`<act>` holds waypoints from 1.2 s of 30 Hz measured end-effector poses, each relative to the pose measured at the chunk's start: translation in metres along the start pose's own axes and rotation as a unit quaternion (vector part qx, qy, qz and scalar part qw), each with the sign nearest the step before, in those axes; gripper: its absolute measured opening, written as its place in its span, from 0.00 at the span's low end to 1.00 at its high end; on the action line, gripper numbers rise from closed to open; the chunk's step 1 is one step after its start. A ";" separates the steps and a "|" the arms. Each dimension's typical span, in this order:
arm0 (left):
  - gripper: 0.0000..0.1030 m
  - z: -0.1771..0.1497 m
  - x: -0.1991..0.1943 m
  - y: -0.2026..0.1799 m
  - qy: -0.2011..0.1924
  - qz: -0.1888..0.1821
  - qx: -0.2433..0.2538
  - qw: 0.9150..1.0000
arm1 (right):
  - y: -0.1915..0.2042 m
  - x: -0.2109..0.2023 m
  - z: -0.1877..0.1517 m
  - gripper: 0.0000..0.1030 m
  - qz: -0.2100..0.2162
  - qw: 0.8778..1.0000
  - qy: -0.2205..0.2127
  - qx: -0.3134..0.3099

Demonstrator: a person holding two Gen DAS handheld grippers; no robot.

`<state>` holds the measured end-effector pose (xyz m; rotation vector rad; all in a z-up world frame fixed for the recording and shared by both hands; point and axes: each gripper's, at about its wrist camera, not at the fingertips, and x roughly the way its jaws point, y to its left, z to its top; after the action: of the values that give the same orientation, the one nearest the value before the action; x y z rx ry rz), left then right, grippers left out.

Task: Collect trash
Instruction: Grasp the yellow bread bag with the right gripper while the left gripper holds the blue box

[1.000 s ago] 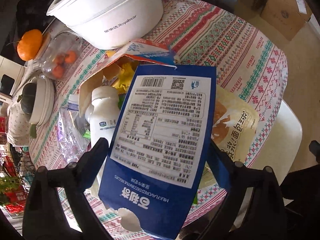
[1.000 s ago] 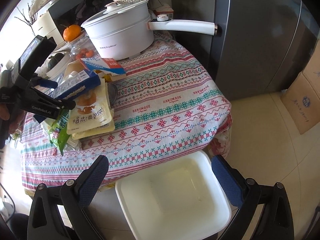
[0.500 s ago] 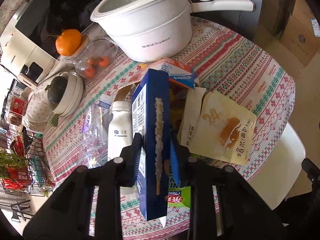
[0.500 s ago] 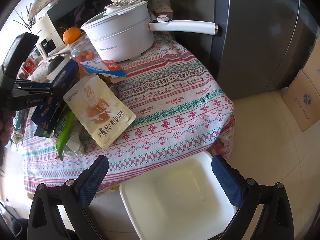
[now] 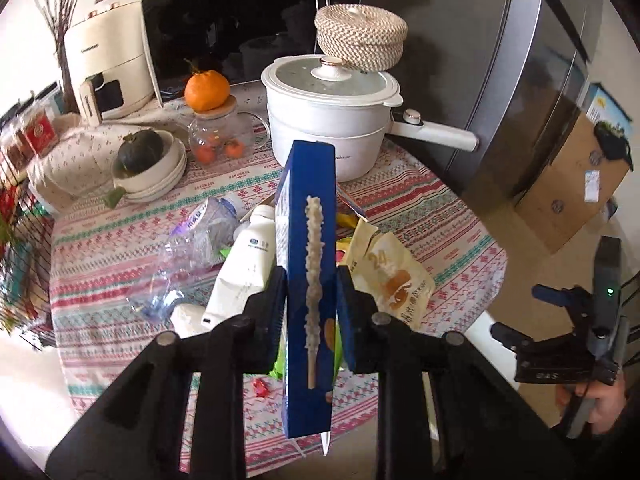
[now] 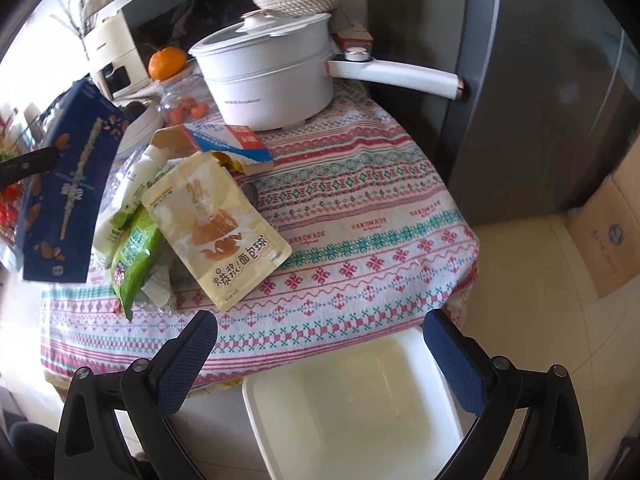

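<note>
My left gripper (image 5: 311, 280) is shut on a blue biscuit box (image 5: 308, 184), held edge-on and upright above the table's trash pile. The right wrist view shows the same box (image 6: 68, 184) lifted at the far left. On the patterned tablecloth (image 6: 360, 216) lie a beige snack pouch (image 6: 216, 232), a green wrapper (image 6: 134, 256), a white bottle (image 5: 240, 276), a crushed clear bottle (image 5: 192, 240) and a blue-and-white carton (image 6: 228, 144). My right gripper (image 6: 320, 328) is open and holds nothing, hovering over a white bin (image 6: 256, 396) below the table edge.
At the back of the table stands a white pot (image 5: 332, 120) whose long handle (image 6: 396, 74) points right. Beside it are a glass jar (image 5: 216, 140) topped by an orange and stacked bowls (image 5: 156, 176). A grey fridge (image 6: 540, 100) and a cardboard box (image 6: 608, 232) stand to the right.
My left gripper shut on the blue box, lifted it and rolled it from flat to edge-on. The beige pouch that lay under it now lies uncovered. The right gripper has not moved.
</note>
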<state>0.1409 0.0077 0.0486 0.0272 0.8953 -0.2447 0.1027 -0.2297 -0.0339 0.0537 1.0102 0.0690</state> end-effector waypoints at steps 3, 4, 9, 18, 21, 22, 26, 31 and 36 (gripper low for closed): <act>0.25 -0.030 -0.010 0.005 -0.019 -0.018 -0.023 0.999 | 0.015 0.003 0.003 1.00 0.002 1.000 -0.007 -0.026; 0.25 -0.035 -0.011 0.008 -0.022 -0.025 -0.030 0.999 | 0.020 0.004 0.002 1.00 0.005 0.999 -0.009 -0.034; 0.25 -0.069 -0.004 0.032 -0.031 -0.061 -0.076 0.995 | 0.054 0.023 -0.001 0.89 0.020 0.997 -0.008 -0.075; 0.25 -0.081 -0.009 0.060 -0.027 -0.079 -0.091 0.992 | 0.121 0.078 -0.004 0.67 -0.040 0.986 -0.015 -0.163; 0.25 -0.084 -0.012 0.070 -0.032 -0.055 -0.092 0.994 | 0.128 0.093 -0.006 0.64 -0.055 0.983 -0.022 -0.176; 0.25 -0.085 -0.013 0.073 -0.033 -0.054 -0.093 0.994 | 0.130 0.098 -0.006 0.63 -0.059 0.982 -0.023 -0.179; 0.26 -0.090 -0.014 0.080 -0.033 -0.052 -0.104 0.993 | 0.140 0.115 -0.008 0.57 -0.078 0.976 -0.031 -0.203; 0.26 -0.091 -0.009 0.071 -0.027 -0.043 -0.097 0.994 | 0.148 0.126 -0.011 0.47 -0.120 0.964 -0.058 -0.230; 0.26 -0.091 -0.010 0.063 -0.032 -0.044 -0.092 0.994 | 0.142 0.120 -0.006 0.16 -0.117 0.967 -0.059 -0.218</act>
<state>0.0787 0.0824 -0.0052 -0.1902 0.8534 -0.2438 0.1562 -0.0779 -0.1275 -0.4594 0.8577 0.0694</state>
